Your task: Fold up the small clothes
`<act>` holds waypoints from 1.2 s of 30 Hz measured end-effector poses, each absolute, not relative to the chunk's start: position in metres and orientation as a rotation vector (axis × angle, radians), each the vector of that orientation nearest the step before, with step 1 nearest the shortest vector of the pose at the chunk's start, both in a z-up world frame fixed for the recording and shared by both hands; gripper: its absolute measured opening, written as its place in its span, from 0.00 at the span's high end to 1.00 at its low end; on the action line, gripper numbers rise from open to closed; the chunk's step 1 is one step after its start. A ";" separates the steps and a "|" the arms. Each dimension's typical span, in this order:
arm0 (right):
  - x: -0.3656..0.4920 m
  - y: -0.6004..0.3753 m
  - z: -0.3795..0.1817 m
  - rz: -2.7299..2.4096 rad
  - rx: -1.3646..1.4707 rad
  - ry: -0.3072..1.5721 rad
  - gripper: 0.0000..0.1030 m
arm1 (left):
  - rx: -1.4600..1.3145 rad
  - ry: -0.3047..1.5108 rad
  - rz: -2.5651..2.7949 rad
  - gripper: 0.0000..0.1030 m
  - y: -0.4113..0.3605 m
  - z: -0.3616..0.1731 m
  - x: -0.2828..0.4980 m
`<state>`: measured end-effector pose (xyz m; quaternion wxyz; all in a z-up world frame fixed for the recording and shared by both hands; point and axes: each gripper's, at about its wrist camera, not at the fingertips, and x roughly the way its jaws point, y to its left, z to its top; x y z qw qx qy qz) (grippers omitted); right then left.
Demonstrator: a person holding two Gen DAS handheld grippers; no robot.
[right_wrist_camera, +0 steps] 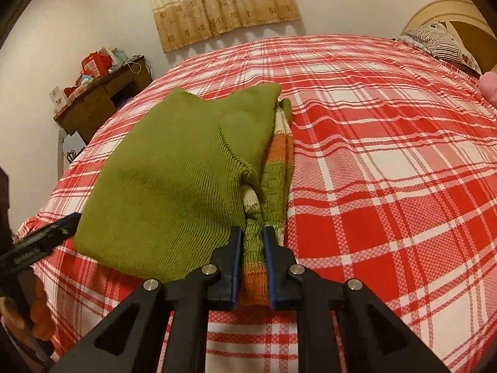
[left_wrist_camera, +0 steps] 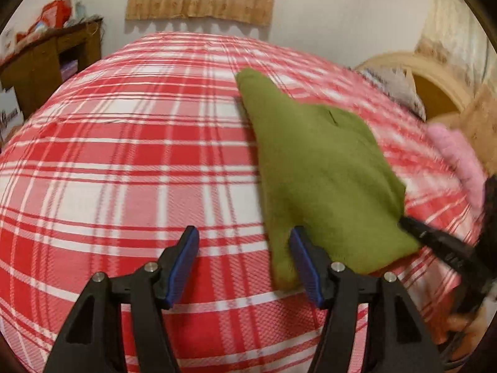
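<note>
Garment: a small olive-green knitted sweater (right_wrist_camera: 174, 183), folded over on itself and lying on the bed's red-and-white plaid cover (right_wrist_camera: 388, 155). Its plain ribbed back faces up, and a short slit shows in the knit near the middle.
Striped part: along the sweater's right edge a narrow band of cream, orange and green cable knit (right_wrist_camera: 278, 155) pokes out from under the plain green layer and runs toward the right wrist camera.
Shape from the left: in the left wrist view the same green piece (left_wrist_camera: 316, 168) tapers to a point at the far end and widens toward the near edge of the bed; that view is somewhat blurred on its right side.
Right tongs: the right tongs (right_wrist_camera: 252, 242) are drawn in narrow and clamped on the striped band, with green knit bunched between the blue pads (right_wrist_camera: 269, 258). The band passes straight through the grip.
Left tongs: the left tongs (left_wrist_camera: 243, 242) stand wide apart with nothing between them, over bare plaid cover. The right-hand blue pad (left_wrist_camera: 303, 258) sits right at the sweater's near left corner; whether it touches the cloth is hard to tell.
Cross view: the tip of the other tool shows dark at the sweater's near edge in each view.
Surroundings: a fluffy pink bundle (left_wrist_camera: 456, 152) lies at the bed's right side, a patterned pillow (right_wrist_camera: 438, 42) near the headboard, a brown wooden cabinet (right_wrist_camera: 99, 99) by the wall, and a beige floral curtain (right_wrist_camera: 217, 3) above.
</note>
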<state>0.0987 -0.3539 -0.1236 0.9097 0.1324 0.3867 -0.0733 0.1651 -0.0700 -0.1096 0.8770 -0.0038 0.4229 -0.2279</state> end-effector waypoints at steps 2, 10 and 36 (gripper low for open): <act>0.095 -0.357 -0.125 -0.151 0.277 0.802 0.87 | 0.020 0.880 -0.446 0.38 -0.076 -0.118 0.162; 0.076 -0.359 -0.099 -0.207 0.296 0.685 0.86 | 0.136 0.830 -0.324 0.42 -0.071 -0.107 0.138; 0.172 -0.379 -0.118 -0.145 0.233 0.726 0.76 | 0.192 0.710 -0.360 0.30 -0.127 -0.089 0.183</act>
